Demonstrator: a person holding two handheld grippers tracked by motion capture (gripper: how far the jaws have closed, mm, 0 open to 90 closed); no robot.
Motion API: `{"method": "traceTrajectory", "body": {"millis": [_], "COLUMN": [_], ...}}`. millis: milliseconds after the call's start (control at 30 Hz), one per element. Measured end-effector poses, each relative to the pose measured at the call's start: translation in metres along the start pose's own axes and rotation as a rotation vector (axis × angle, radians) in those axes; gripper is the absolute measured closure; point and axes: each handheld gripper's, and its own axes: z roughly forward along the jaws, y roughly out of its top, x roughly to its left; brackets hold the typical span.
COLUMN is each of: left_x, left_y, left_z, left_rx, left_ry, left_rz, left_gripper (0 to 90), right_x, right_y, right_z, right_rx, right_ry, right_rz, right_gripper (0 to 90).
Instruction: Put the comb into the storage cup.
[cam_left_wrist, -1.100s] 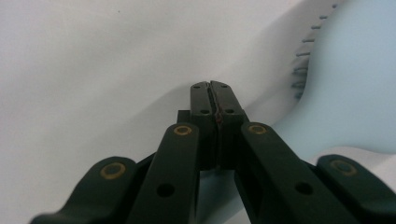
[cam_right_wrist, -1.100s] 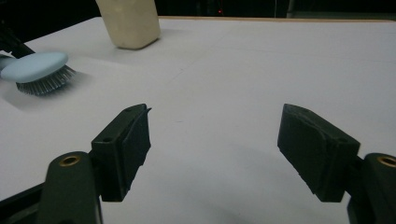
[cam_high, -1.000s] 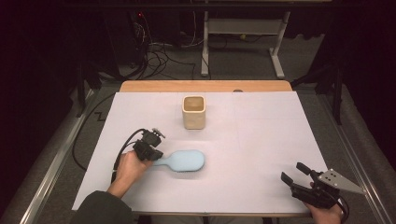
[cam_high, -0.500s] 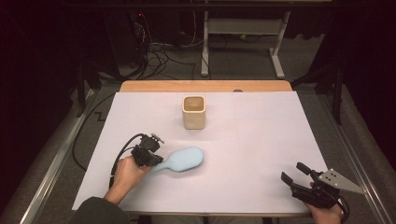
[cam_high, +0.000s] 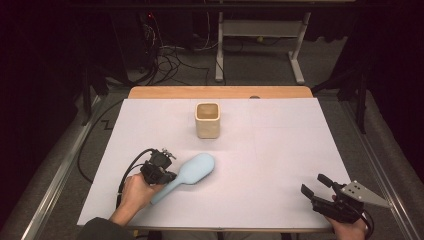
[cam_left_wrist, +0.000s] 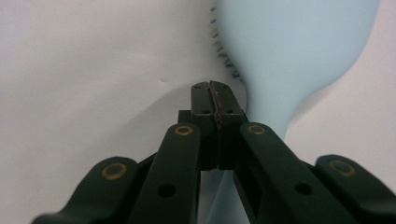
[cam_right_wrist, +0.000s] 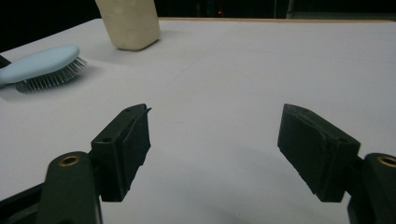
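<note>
The left hand-held gripper (cam_high: 167, 176) is seen closed on the handle of the light blue hairbrush (cam_high: 192, 171); in the left gripper view its jaws are pressed together, with the brush's neck passing beneath and just beside the closed tips and the brush head (cam_left_wrist: 289, 42) lying ahead of them, bristles showing along one edge. Compared with the frames of a second ago, the hairbrush is found rotated: its head, formerly lying straight out from the gripper, is now swung up and away from the hand toward the cream square cup (cam_high: 207, 120), while the handle end remains at the jaws. The head is judged to be lifted or tilted slightly, though contact with the white table (cam_high: 280, 150) cannot be settled from the high view. The cup is well apart from the brush, ahead of the left gripper. The right hand-held gripper (cam_high: 316, 186) is held with its jaws wide and nothing between them, resting near the table's near edge, far from both objects; no change in it is noted. The grasp on the handle is judged secured, and the reorientation suggests that transport of the brush toward the cup, probably for insertion, is the step now in hand.
</note>
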Motion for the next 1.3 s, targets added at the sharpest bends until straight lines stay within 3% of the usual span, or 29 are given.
{"method": "traceTrajectory", "body": {"millis": [533, 1300], "left_x": [-0.008, -0.025], "left_y": [-0.009, -0.021], "left_z": [-0.001, 0.002], "left_rx": [-0.023, -0.038], "left_ry": [-0.044, -0.071], "left_rz": [-0.002, -0.001], "left_gripper": [89.0, 88.9], "right_x": [-0.001, 0.0], "right_y": [0.0, 0.0], "right_z": [0.0, 0.0], "right_rx": [0.0, -0.002], "right_ry": [0.0, 0.001], "right_rz": [0.002, 0.0], "right_gripper": [26.0, 26.0]}}
